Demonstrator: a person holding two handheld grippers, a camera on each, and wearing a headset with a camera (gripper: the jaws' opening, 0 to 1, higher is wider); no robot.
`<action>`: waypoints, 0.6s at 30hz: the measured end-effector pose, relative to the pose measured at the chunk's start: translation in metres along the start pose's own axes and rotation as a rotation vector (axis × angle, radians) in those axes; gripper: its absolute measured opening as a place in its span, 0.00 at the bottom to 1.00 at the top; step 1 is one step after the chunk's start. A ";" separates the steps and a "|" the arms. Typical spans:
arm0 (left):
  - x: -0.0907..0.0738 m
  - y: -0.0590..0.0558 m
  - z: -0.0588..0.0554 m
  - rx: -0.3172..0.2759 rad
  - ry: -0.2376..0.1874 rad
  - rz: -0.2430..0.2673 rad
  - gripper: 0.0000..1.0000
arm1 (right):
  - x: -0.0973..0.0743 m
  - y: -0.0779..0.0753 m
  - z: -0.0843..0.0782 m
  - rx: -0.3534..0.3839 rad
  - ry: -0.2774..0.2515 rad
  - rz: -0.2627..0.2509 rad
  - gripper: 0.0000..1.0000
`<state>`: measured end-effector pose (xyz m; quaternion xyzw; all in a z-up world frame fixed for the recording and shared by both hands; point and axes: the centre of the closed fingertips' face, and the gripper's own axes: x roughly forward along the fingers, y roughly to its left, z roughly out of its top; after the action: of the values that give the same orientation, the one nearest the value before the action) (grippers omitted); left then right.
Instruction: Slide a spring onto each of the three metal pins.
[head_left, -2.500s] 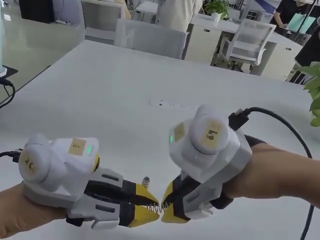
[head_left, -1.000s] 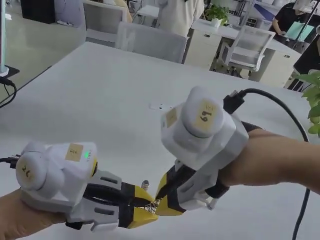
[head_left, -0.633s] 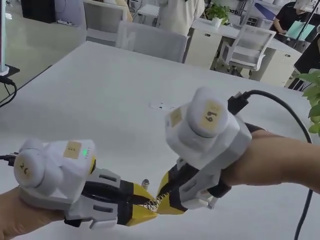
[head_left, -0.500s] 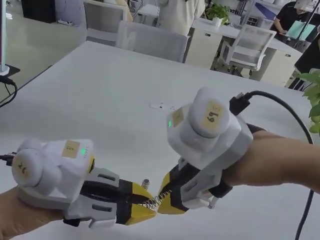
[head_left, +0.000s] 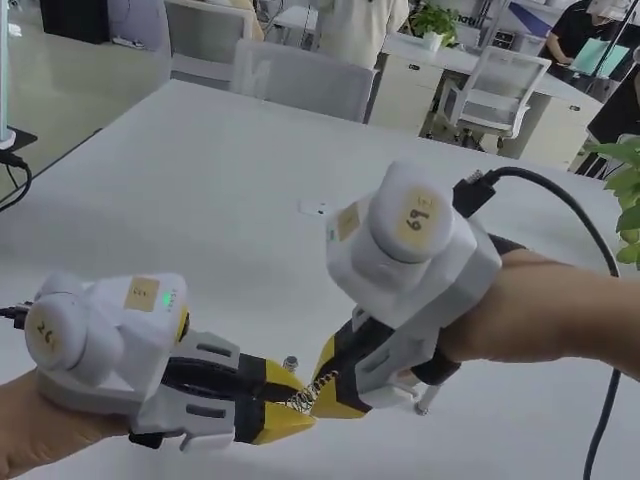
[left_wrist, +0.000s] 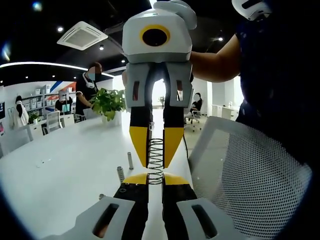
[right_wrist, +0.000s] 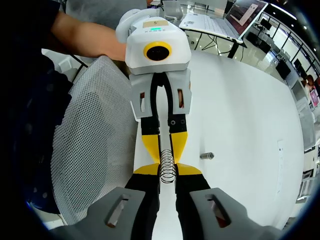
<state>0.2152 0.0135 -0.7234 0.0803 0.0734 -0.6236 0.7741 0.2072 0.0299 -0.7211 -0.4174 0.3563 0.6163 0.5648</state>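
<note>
A small metal spring (head_left: 308, 392) hangs just above the white table (head_left: 220, 190), stretched between the two grippers' yellow tips. My left gripper (head_left: 290, 405) comes in from the lower left, shut on one end of the spring (left_wrist: 156, 159). Facing it tip to tip, my right gripper (head_left: 325, 385) is shut on the other end (right_wrist: 168, 169). A short upright pin (head_left: 290, 362) stands on the table just behind the tips. In the left gripper view a bare pin (left_wrist: 130, 160) and a pin wrapped in a spring (left_wrist: 120, 173) stand to the left of the jaws.
A black cable (head_left: 590, 260) runs from the right gripper off to the lower right. A white mesh chair (left_wrist: 250, 170) sits at the table's near edge. A small white label (head_left: 318, 208) lies mid-table. Chairs, desks, a plant and people are beyond the far edge.
The right gripper has tilted and lifted a little, its body now higher and further left. The spring stays held between both sets of tips near the pin.
</note>
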 end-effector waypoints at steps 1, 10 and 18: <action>0.000 0.000 0.000 0.000 -0.002 0.001 0.02 | 0.000 -0.001 0.000 0.000 0.003 0.000 0.08; 0.001 0.002 0.003 -0.009 -0.020 0.011 0.02 | -0.002 -0.003 0.007 0.007 0.017 0.005 0.08; 0.004 0.002 0.002 -0.005 -0.015 0.006 0.02 | -0.002 -0.002 0.008 0.008 0.028 0.010 0.07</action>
<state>0.2176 0.0093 -0.7222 0.0738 0.0691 -0.6218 0.7766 0.2087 0.0371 -0.7162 -0.4221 0.3689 0.6116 0.5584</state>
